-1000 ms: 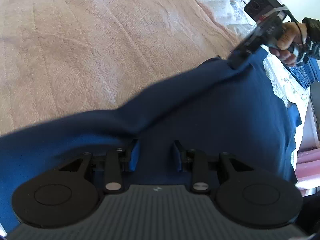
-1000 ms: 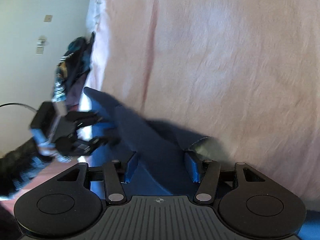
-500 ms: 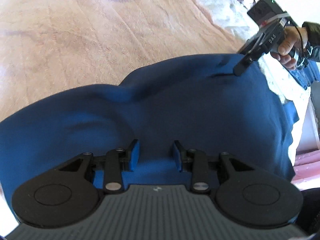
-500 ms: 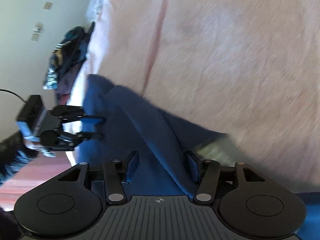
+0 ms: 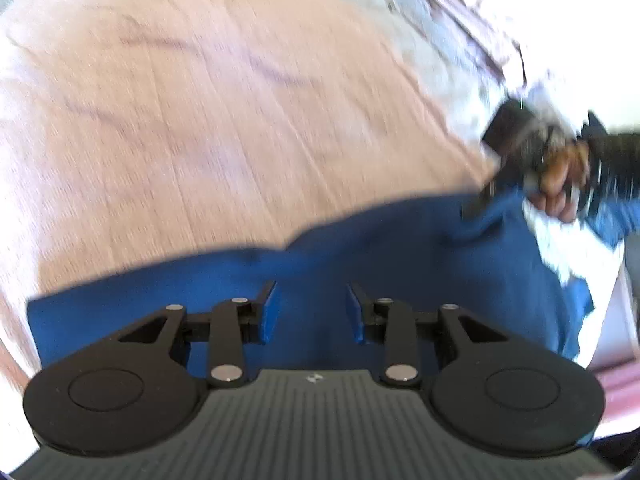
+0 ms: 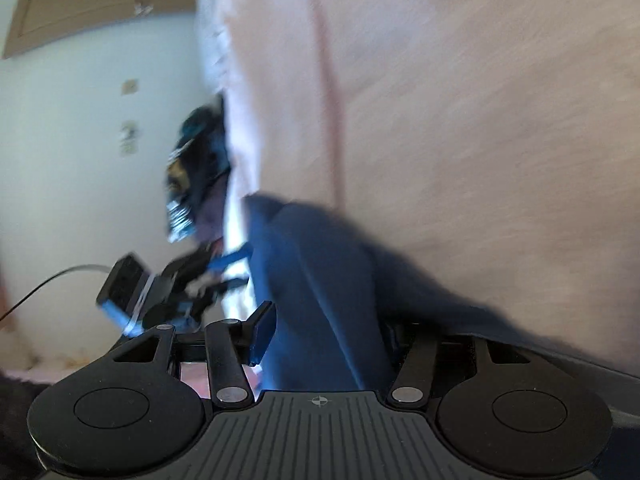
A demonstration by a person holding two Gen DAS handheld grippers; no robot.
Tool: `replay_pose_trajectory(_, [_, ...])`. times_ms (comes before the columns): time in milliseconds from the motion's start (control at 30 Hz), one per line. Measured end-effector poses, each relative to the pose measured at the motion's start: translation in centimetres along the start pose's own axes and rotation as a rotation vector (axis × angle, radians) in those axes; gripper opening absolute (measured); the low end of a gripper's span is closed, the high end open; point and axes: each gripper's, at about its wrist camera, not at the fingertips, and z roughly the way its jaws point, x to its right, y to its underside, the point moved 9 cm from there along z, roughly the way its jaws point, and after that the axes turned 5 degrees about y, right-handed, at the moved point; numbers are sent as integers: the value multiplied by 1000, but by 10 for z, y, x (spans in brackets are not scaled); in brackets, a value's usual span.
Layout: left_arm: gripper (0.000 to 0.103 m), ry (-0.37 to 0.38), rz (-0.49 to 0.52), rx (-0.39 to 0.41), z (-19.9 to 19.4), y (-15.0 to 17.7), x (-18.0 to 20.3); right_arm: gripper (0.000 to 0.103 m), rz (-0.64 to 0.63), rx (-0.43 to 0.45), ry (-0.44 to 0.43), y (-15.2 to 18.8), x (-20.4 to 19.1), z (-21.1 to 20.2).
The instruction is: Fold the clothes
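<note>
A dark blue garment (image 5: 400, 248) lies spread on a pink quilted bedspread (image 5: 200, 120). My left gripper (image 5: 311, 312) hangs over the garment's near part with its blue-padded fingers (image 5: 267, 314) apart and cloth showing between them. My right gripper (image 6: 320, 332) has the blue cloth (image 6: 320, 300) passing between its fingers; its right finger is hidden under the cloth. In the left wrist view the right gripper (image 5: 480, 200) is at the garment's far right corner, held by a hand (image 5: 560, 184). In the right wrist view the left gripper (image 6: 224, 276) shows at the garment's left edge. Both views are blurred.
A white patterned sheet (image 5: 460, 40) borders the bedspread at the far right. A pile of dark clothes (image 6: 196, 168) lies at the bed's edge by a pale wall (image 6: 80, 160). A cable (image 6: 48, 284) trails from the left gripper.
The garment billowed up half a second ago and has come down flatter on the bed. Both grippers have dropped lower and pulled back; more bare bedspread shows beyond the cloth.
</note>
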Motion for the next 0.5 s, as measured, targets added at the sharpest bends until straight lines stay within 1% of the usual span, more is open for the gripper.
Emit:
replay_pose_trajectory(33, [31,-6,5,17,-2,-6,-2,60,2,9,-4,-2,0,4])
replay_pose_trajectory(100, [31,-22,10,33,-1,-17,-8,60,22,57,-10,-11,3,10])
replay_pose_trajectory(200, [31,-31,28,22,7,-30,-16,60,22,155,-112,-23,-6,3])
replay_pose_trajectory(233, [31,-30,33,15,10,-33,-18,60,-1,222,-153,-26,-13,-10])
replay_pose_trajectory(333, [31,-18,67,-29,22,-30,-21,60,-50,434,-188,-26,-25,-54])
replay_pose_trajectory(367, [31,-20,79,-48,27,-27,-21,60,-64,480,-190,-22,-26,-64])
replay_pose_trajectory(433, [31,-28,84,-71,31,-20,-21,60,-58,538,-183,-16,-23,-74])
replay_pose_trajectory(500, [31,-37,60,-77,28,-14,-26,60,-55,552,-165,-11,-17,-76])
